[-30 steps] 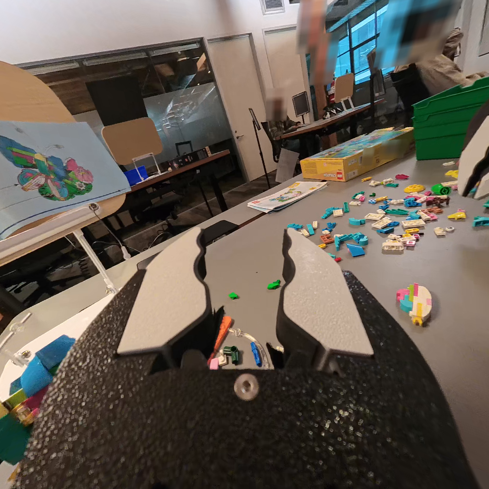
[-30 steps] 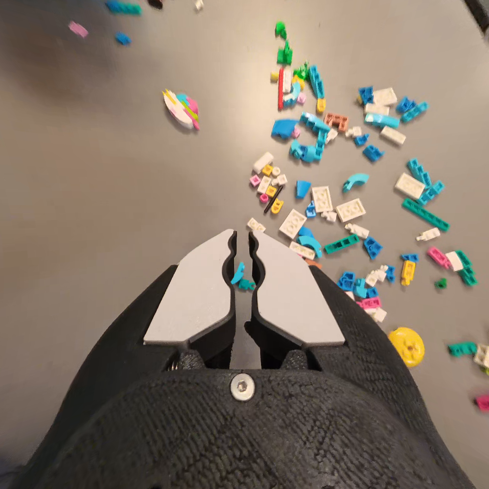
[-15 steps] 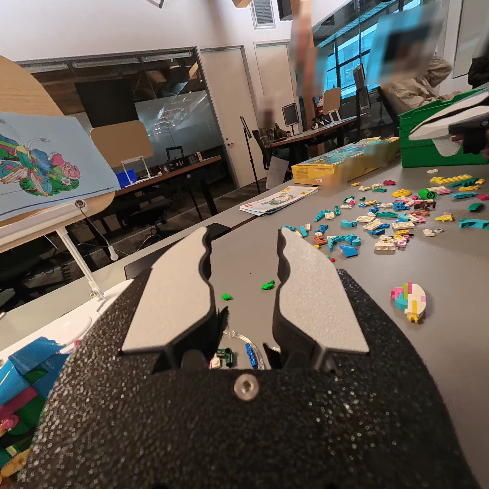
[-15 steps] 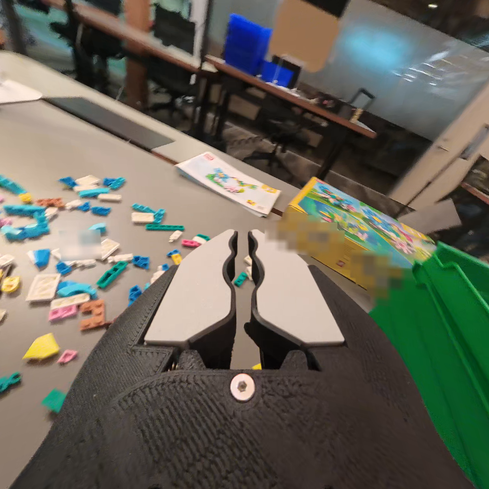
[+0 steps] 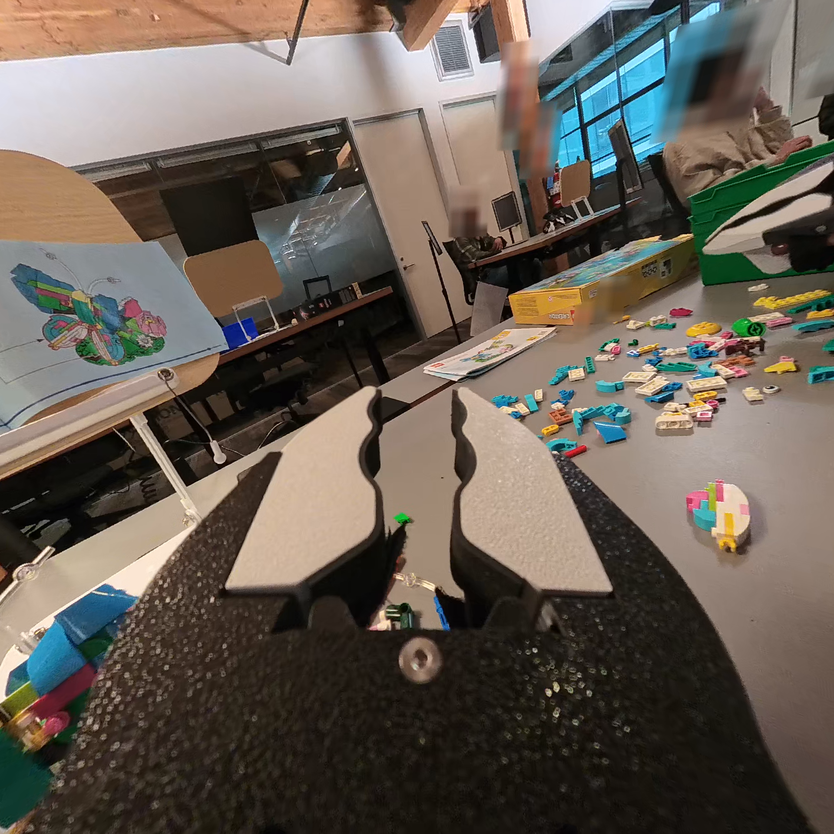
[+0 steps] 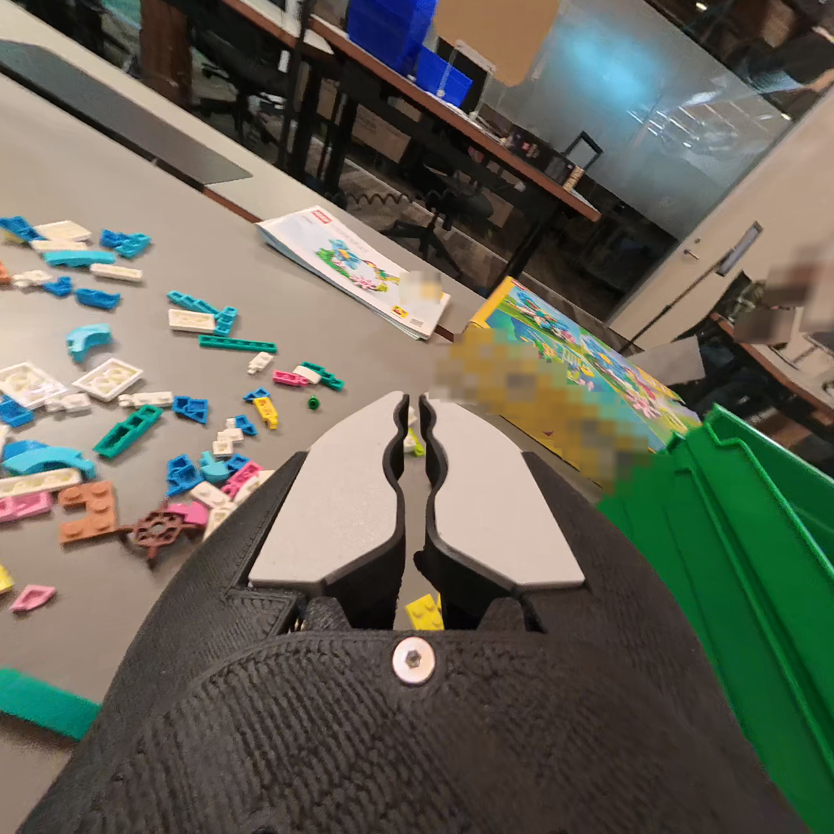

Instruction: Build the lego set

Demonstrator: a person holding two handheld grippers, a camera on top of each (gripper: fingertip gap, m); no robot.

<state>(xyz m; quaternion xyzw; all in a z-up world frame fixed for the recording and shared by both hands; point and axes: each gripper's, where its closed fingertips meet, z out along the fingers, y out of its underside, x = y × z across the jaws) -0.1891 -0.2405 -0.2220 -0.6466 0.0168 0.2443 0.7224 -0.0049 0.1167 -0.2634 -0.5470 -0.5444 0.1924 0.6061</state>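
My left gripper (image 5: 415, 397) is open and empty, held low over the grey table (image 5: 677, 586). A small green piece (image 5: 401, 519) lies on the table between its fingers. A partly built colourful model (image 5: 58, 654) sits at its lower left. An oval pink, white and teal sub-build (image 5: 717, 514) lies to its right. Loose bricks (image 5: 654, 383) are spread beyond it and also show in the right wrist view (image 6: 135, 406). My right gripper (image 6: 413, 399) is shut, held above the table by the green bins, and it shows far right in the left wrist view (image 5: 767, 225). A white and lime piece (image 6: 413, 440) shows through its gap.
An instruction sheet (image 5: 90, 311) stands on a clear holder at the left. A booklet (image 6: 352, 271) and the yellow set box (image 6: 586, 374) lie at the table's far edge. Stacked green bins (image 6: 744, 564) stand right of my right gripper. People sit at desks behind. Left tips to right tips: about 40 cm. To the partly built colourful model (image 5: 58, 654): left tips about 15 cm, right tips about 55 cm.
My right gripper swung up from looking straight down on the bricks to looking across the table toward the box and bins. My left gripper tilted up a little. Both jaws kept their width.
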